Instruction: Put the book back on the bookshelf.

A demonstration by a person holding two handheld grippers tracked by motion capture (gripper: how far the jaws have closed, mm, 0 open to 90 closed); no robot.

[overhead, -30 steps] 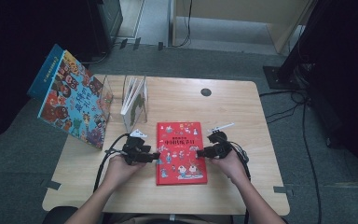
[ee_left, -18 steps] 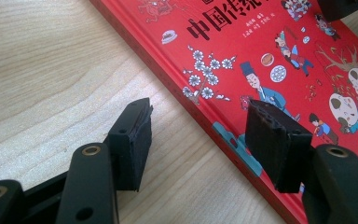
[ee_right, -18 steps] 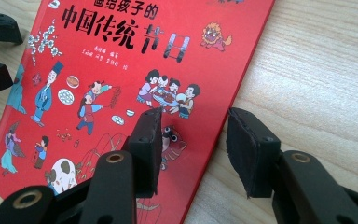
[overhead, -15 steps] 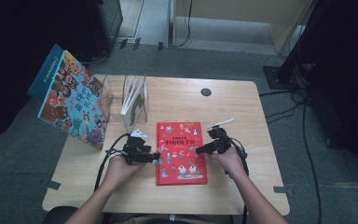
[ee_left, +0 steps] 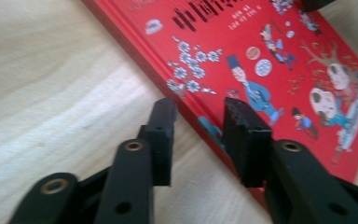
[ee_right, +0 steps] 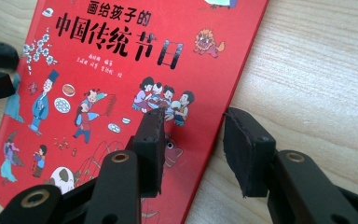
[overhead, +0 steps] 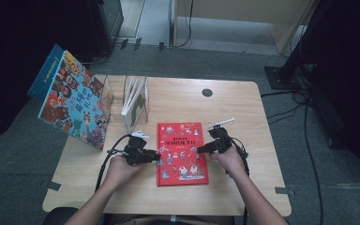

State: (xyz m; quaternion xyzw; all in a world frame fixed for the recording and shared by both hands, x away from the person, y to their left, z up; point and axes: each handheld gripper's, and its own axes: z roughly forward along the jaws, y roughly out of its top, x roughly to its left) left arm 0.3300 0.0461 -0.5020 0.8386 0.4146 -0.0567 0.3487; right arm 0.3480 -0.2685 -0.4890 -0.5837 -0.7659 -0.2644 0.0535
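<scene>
Since the earlier frames, little has shifted on the table: both hands keep their places at the flanks of the red picture book [overhead: 182, 153], while the jaws of the left gripper [overhead: 155, 156] have just been closing, with the book's left edge between them. We read this from the left gripper view, where the left gripper [ee_left: 199, 108] straddles that edge: one jaw stands over the bare wooden table [ee_left: 51, 84], the other over the red cover [ee_left: 279, 60]. A gap remains between the jaws, and we cannot tell whether the pads yet press on the edge.

On the opposite side, the right gripper [overhead: 201, 150] meets the book's right edge. In the right gripper view, the right gripper [ee_right: 193, 119] likewise straddles its edge, one jaw above the cover [ee_right: 98, 84] and one above the table [ee_right: 317, 74]. Its jaws stand partly apart, having just narrowed slightly, with the book's edge between them and no firm clamp visible.

From the high view, we see the book lying flat near the front middle of the table [overhead: 243, 108], cover up, spanned between the two grippers. Behind and left of it stands a clear book stand [overhead: 136, 101] holding a thin volume; a large illustrated book [overhead: 72, 105] leans at the table's left edge.
</scene>
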